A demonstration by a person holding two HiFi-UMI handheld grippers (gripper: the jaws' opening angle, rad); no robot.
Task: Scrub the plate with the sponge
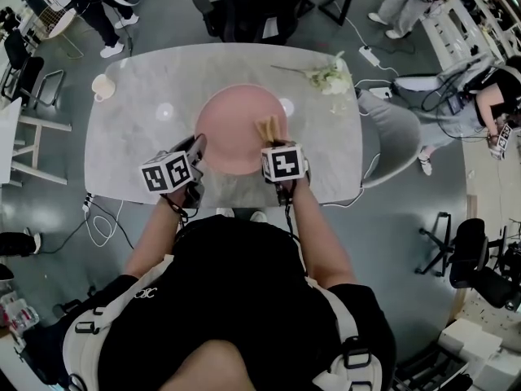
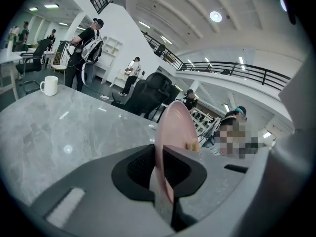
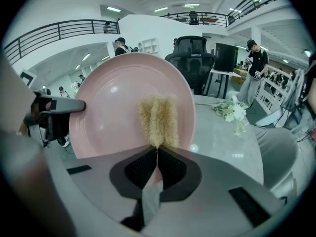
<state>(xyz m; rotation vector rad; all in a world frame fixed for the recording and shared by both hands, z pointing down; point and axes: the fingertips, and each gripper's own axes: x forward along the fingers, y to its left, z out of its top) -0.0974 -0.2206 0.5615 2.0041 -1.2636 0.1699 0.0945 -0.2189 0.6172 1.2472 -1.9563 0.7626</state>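
Note:
A round pink plate (image 1: 232, 125) sits over the middle of the grey marble table (image 1: 138, 153). My left gripper (image 1: 195, 149) is shut on its near left rim; in the left gripper view the plate (image 2: 174, 125) stands edge-on between the jaws (image 2: 160, 154). My right gripper (image 1: 273, 142) is shut on a tan fibrous sponge (image 1: 267, 128), which lies against the plate's right half. The right gripper view shows that sponge (image 3: 158, 118) sticking out of the closed jaws (image 3: 157, 152) onto the plate's face (image 3: 111, 107), with the left gripper (image 3: 57, 107) at the plate's left rim.
A white mug (image 1: 102, 87) stands at the table's far left corner, and a spray of white flowers (image 1: 327, 77) lies at the far right. A grey chair (image 1: 399, 133) is beside the table's right end, a black office chair (image 1: 252, 6) behind it. People stand around.

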